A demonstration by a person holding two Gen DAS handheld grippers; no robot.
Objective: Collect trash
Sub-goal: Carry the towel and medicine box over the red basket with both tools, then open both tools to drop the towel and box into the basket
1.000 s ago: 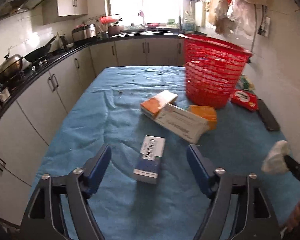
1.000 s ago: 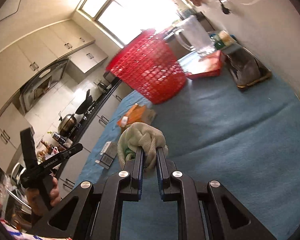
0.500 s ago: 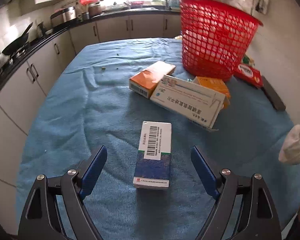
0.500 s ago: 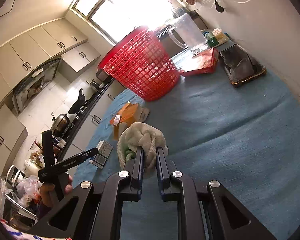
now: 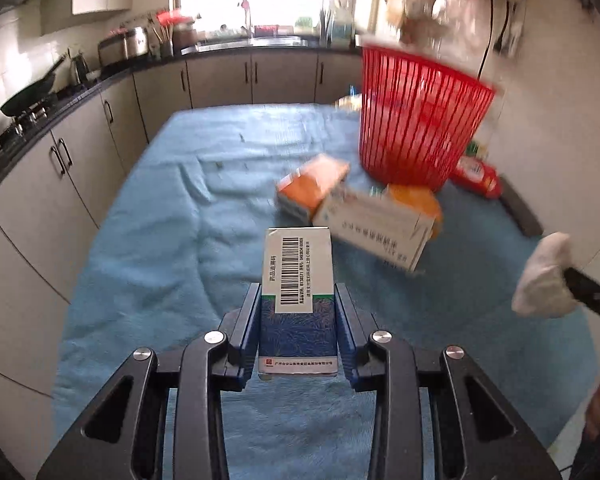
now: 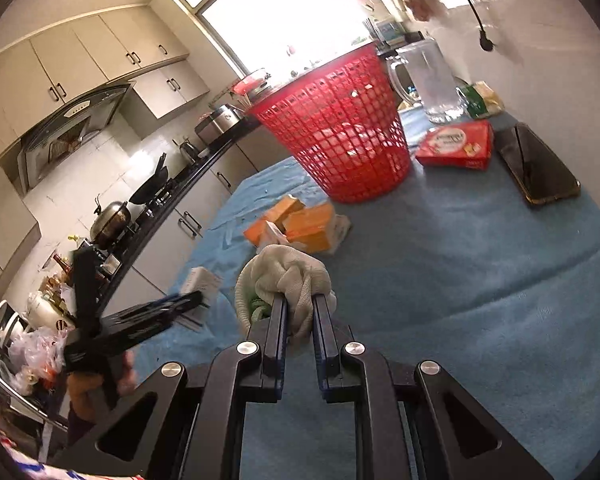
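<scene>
While left gripper (image 5: 298, 316) just closed on blue box (image 5: 298, 300), right gripper (image 6: 300, 312) clamps rag (image 6: 288, 280).

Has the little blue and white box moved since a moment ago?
Yes. The blue and white box lay apart from the white carton on the blue cloth; the left claw has just closed on it, its top edge now overlapping the carton.

Trash on blue cloth, red basket behind.
Blue-and-white barcode carton box (image 5: 298, 300) lying lengthwise, clamped between gripper pads. White crumpled cloth wad (image 6: 286, 284) pinched, lifted off table. Orange cardboard box (image 5: 314, 188), long white printed box (image 5: 374, 232) and second orange box (image 5: 416, 200) piled touching, just before upright red plastic mesh basket (image 5: 418, 128).
</scene>
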